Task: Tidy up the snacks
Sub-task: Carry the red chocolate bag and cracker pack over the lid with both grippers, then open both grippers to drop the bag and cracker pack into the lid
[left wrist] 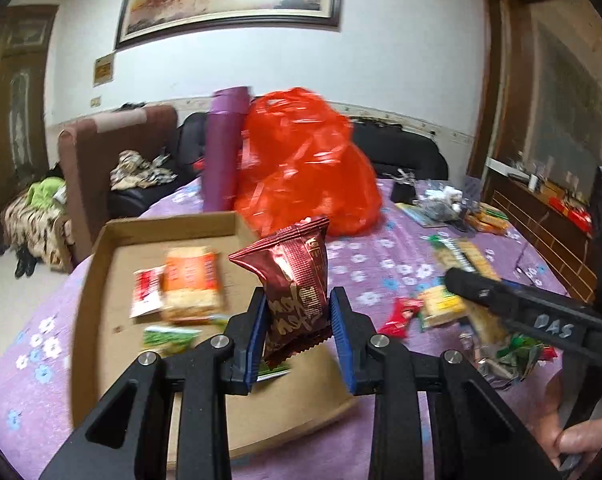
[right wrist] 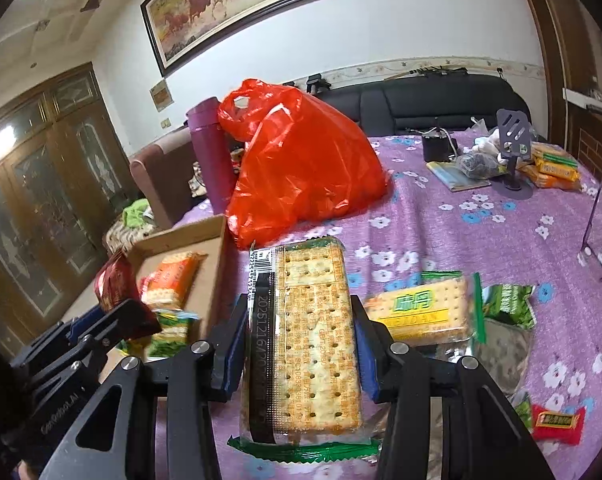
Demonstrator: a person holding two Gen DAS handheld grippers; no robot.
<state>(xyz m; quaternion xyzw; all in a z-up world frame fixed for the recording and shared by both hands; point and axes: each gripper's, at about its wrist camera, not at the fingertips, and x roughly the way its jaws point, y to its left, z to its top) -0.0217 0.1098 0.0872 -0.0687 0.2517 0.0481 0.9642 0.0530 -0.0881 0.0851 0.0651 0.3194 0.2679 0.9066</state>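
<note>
The left gripper [left wrist: 297, 336] is clamping a maroon snack packet [left wrist: 295, 276] above the cardboard tray [left wrist: 101, 240] for sorting, while the right gripper [right wrist: 299, 344] is pinching a cracker pack [right wrist: 313, 340].

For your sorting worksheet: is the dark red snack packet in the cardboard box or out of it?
Out: the dark red snack packet is held upright between the left gripper fingers, above the cardboard box.

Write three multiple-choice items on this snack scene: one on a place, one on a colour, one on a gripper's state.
1. Where is the orange cracker pack?
A. in the cardboard tray
B. on the sofa
C. under the plastic bag

2. What colour is the big plastic bag?
A. blue
B. red-orange
C. white

3. What does the right gripper hold?
A. nothing
B. a bottle
C. a clear-wrapped cracker pack

Key: 1 A, it lies on the tray floor; 2 B, plainly red-orange; 3 C, pads press its sides.
</note>
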